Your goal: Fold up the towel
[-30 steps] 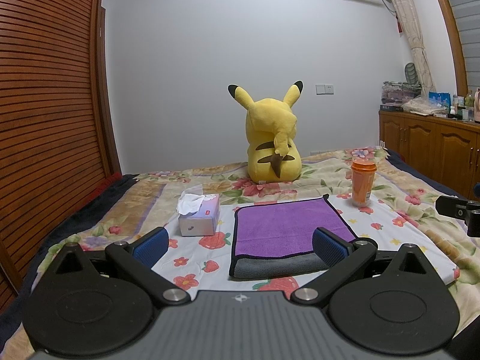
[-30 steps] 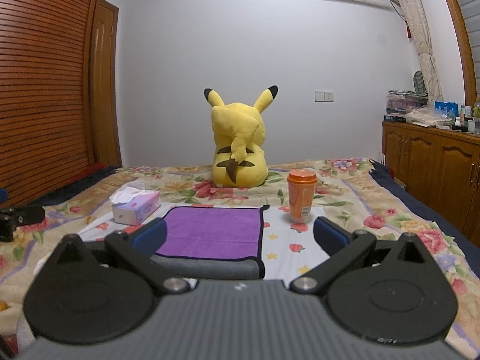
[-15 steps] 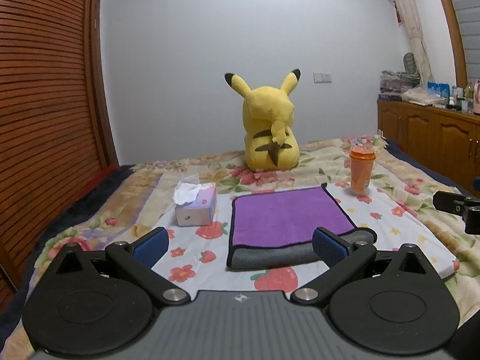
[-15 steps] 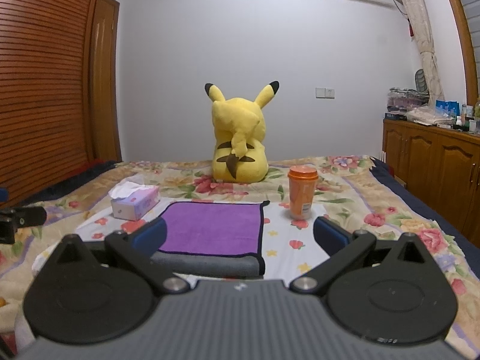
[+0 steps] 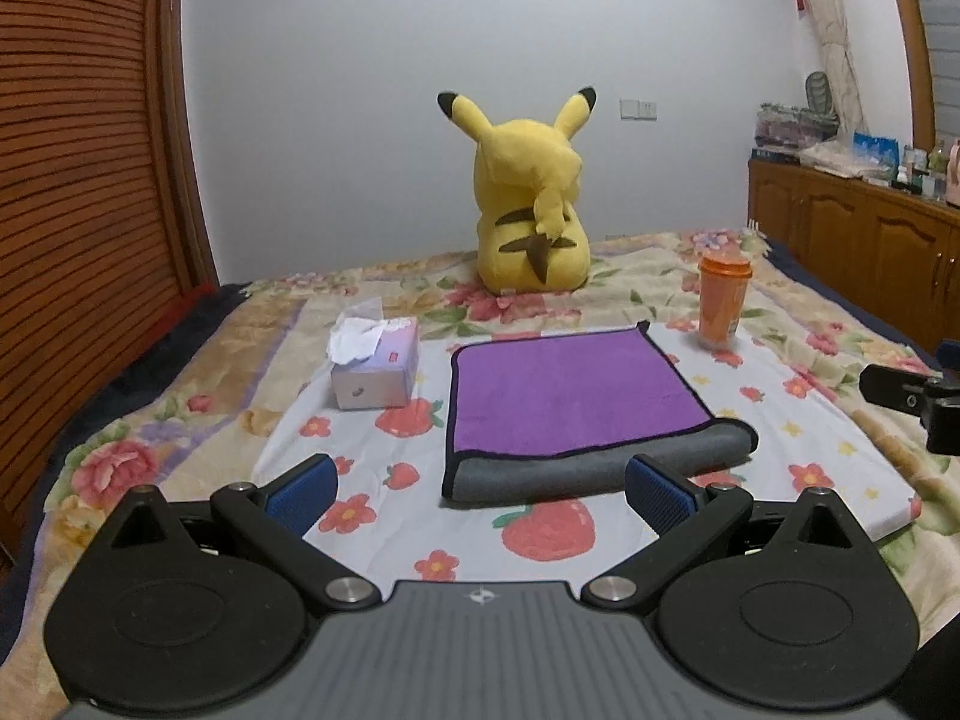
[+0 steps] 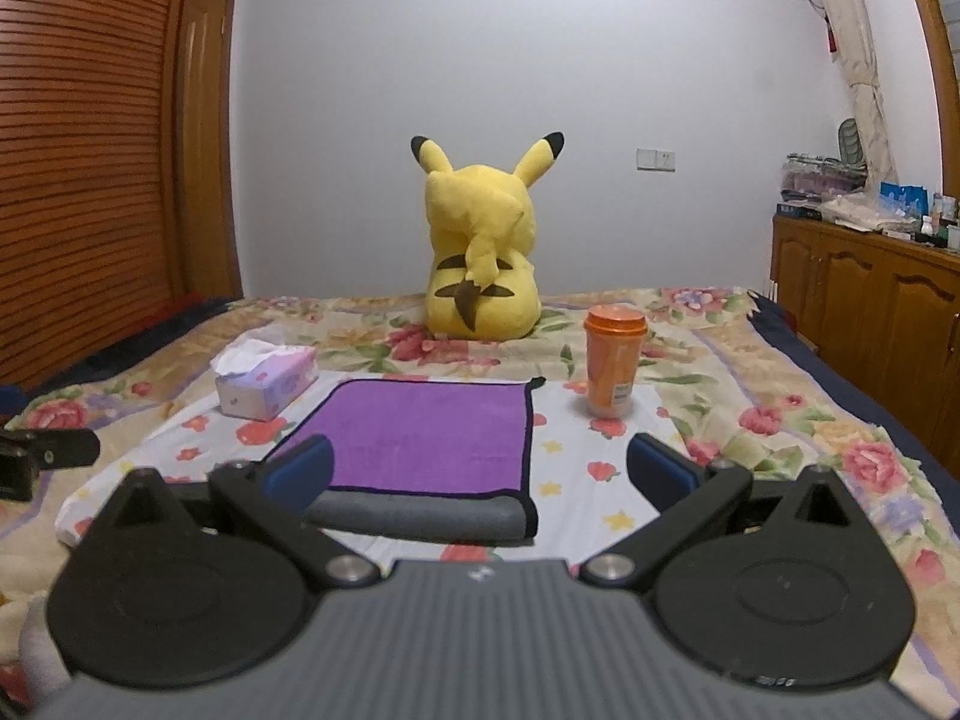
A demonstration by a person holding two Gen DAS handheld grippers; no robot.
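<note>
A purple towel [image 5: 570, 390] with a grey underside lies folded flat on the floral bedspread [image 5: 540, 534]. Its grey folded edge faces me. It also shows in the right wrist view [image 6: 420, 438]. My left gripper [image 5: 480, 495] is open and empty, hovering just in front of the towel's near edge. My right gripper [image 6: 480, 471] is open and empty, also just before the near edge, toward the towel's right side. Part of the right gripper's body shows at the right edge of the left wrist view.
A tissue box [image 5: 375, 369] stands left of the towel. An orange cup [image 5: 723, 303] stands at its far right corner. A yellow plush toy [image 5: 528, 204] sits behind. A wooden cabinet [image 5: 870, 252] lines the right wall, a slatted wooden door [image 5: 78, 210] the left.
Both grippers have risen and tilted down slightly, so the towel sits higher and fuller in view. Both stay open and empty. The towel has not moved.
</note>
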